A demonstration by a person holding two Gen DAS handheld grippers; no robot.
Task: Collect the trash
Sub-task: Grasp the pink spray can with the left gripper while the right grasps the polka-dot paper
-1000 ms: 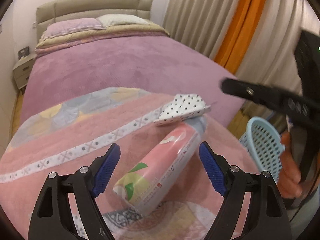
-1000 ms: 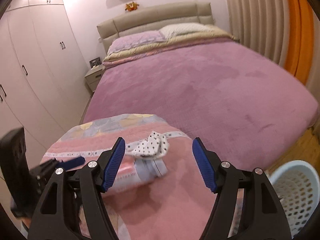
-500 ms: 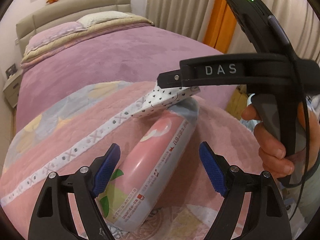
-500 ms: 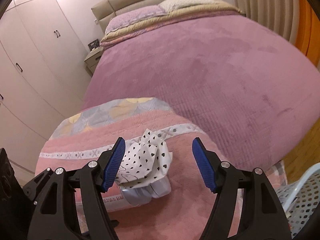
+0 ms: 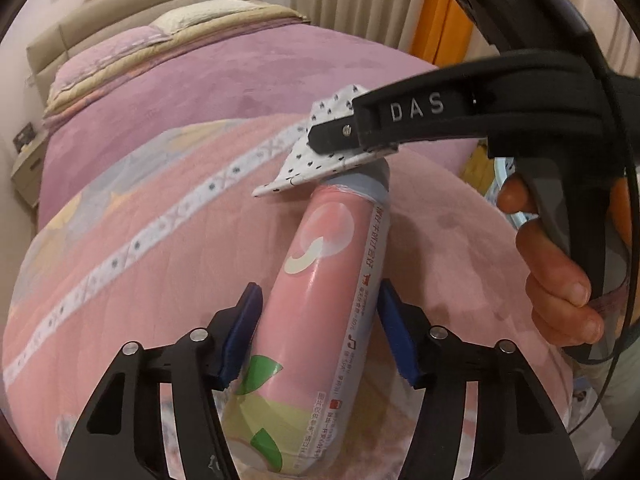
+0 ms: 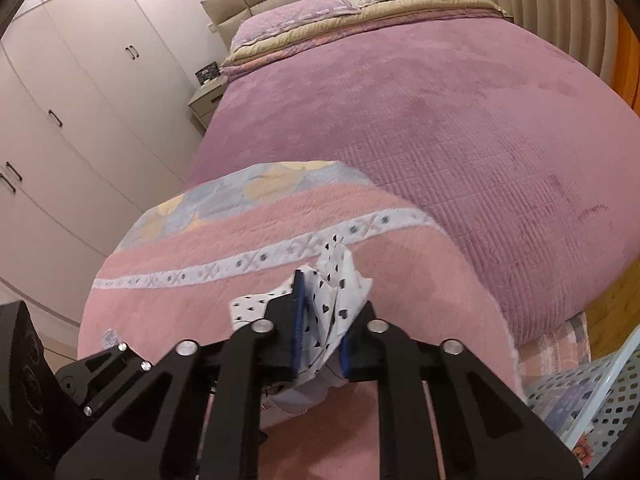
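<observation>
On the pink blanket [image 5: 160, 280] at the foot of the bed [image 6: 440, 120], the right gripper [image 6: 320, 332] has dropped onto the spotted paper [image 6: 340, 292] and snapped its jaws closed on it; half a second ago they stood wide. The left gripper [image 5: 316, 332] has moved in around the pink can [image 5: 320, 300], its jaws closing with the can between them, pads seemingly just short of pressing. Both pieces of trash look nearly ready to lift toward the basket [image 6: 592, 400] beside the bed.
</observation>
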